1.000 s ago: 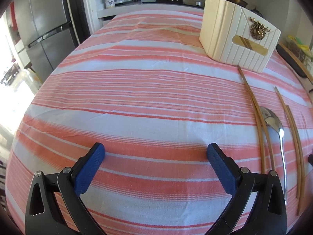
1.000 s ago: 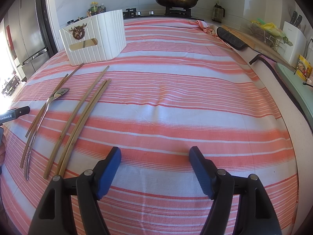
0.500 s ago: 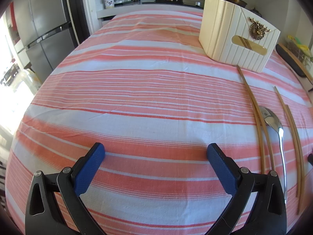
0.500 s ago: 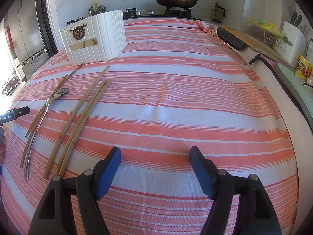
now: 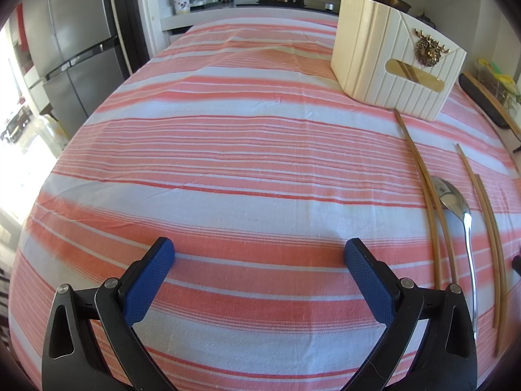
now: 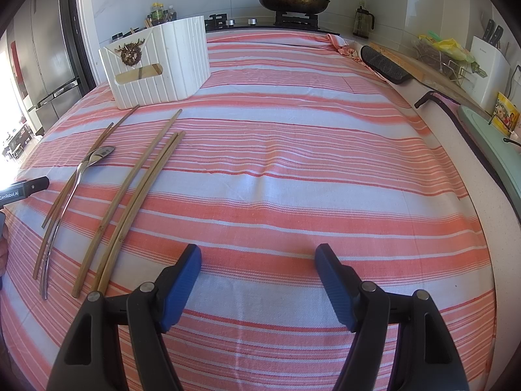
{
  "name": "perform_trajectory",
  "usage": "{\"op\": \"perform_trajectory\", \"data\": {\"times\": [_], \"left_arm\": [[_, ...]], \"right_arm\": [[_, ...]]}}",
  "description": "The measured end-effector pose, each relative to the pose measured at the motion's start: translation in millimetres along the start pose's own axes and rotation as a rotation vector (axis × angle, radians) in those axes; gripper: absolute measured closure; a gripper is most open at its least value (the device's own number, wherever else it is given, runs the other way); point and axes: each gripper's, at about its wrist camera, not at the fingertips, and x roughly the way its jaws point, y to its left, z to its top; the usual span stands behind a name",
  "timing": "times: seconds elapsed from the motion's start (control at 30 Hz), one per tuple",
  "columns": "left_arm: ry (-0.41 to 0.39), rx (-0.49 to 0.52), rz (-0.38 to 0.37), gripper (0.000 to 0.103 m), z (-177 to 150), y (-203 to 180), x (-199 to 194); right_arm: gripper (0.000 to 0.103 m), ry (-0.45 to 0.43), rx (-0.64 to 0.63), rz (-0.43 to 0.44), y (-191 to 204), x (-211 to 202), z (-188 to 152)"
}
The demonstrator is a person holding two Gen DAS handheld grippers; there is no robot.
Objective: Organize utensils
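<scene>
We hadn't picked anything yet, w/ left gripper [image 5: 259,260] & right gripper [image 6: 257,265] both spread wide & empty over the pink-striped cloth [image 6: 293,163], so next we'd judged to grab the steel spoon [image 6: 76,179] or long bamboo chopsticks [image 6: 130,195] lying between them, near the white ribbed holder box [image 6: 162,65].

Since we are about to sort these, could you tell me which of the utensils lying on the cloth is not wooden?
The spoon: the only shiny metal piece, lying among the wooden chopsticks, its bowl pointing toward the white holder.
</scene>
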Motion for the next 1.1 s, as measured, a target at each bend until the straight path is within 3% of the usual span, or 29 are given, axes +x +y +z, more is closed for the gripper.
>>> {"op": "perform_trajectory", "data": {"times": [0.2,0.33,0.53,0.63,0.7,0.77,0.9,1.1], "left_arm": [[0.000,-0.001,-0.001,0.000,-0.1,-0.1,-0.2],[-0.001,-0.001,-0.001,0.000,-0.1,0.1,-0.3],[-0.001,-0.001,-0.002,0.000,0.5,-0.7,-0.1],[-0.001,-0.001,-0.001,0.000,0.5,-0.8,-0.1],[-0.002,-0.001,-0.001,0.000,0.5,-0.7,-0.1],[-0.002,0.000,0.000,0.000,1.3,-1.4,0.2],[-0.002,0.000,-0.001,0.000,1.1,-1.1,0.0],[-0.003,0.000,-0.001,0.000,1.1,-1.0,-0.1]], "right_arm": [[0.029,-0.012,0.015,0.018,-3.3,-2.6,-0.1],[0.029,-0.071,0.041,0.035,-3.1,-20.5,1.4],[0.029,-0.053,-0.010,0.182,38.4,-35.4,13.0],[0.032,-0.021,-0.043,0.214,58.6,-28.0,15.6],[0.044,0.003,-0.043,0.210,64.5,-21.1,15.6],[0.049,0.027,-0.013,0.191,63.5,-13.6,16.5],[0.051,0.077,-0.010,0.142,64.3,3.8,15.5],[0.053,0.063,-0.053,0.095,68.2,1.6,15.4]]}}
